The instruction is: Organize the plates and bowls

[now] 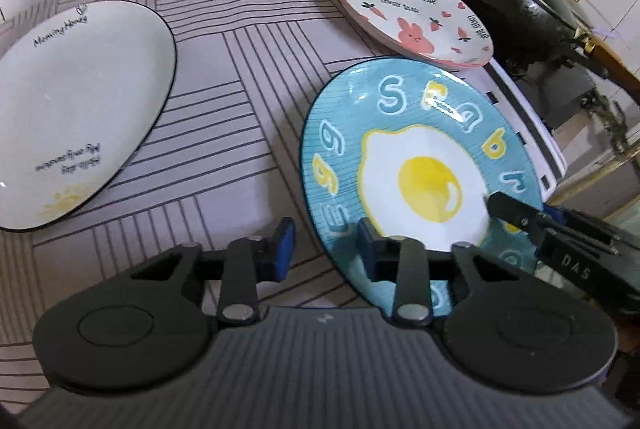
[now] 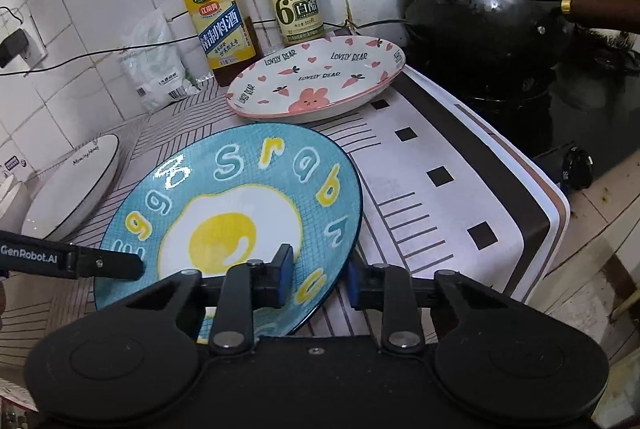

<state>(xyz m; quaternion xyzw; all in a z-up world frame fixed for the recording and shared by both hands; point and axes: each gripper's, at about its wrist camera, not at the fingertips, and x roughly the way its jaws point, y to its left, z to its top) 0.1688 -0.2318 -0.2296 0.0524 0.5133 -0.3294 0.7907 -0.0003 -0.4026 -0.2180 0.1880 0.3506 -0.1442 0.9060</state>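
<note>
Currently I note the blue egg plate point(image 1: 424, 165) at lower right of the left wrist frame, its near-left rim between the spread fingers of my left gripper point(image 1: 326, 249), which grips nothing. In the right wrist frame my right gripper point(image 2: 318, 279) likewise straddles the plate's right rim, open. The pink rabbit plate point(image 2: 316, 81) lies behind; the white oval plate point(image 1: 76, 109) sits far left.

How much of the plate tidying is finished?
Nothing looks stacked yet. The blue egg plate, pink rabbit plate and white oval plate lie apart on the mat. Both open hand-held grippers, left and right, straddle the egg plate's rim without closing. Gathering all three remains.
</note>
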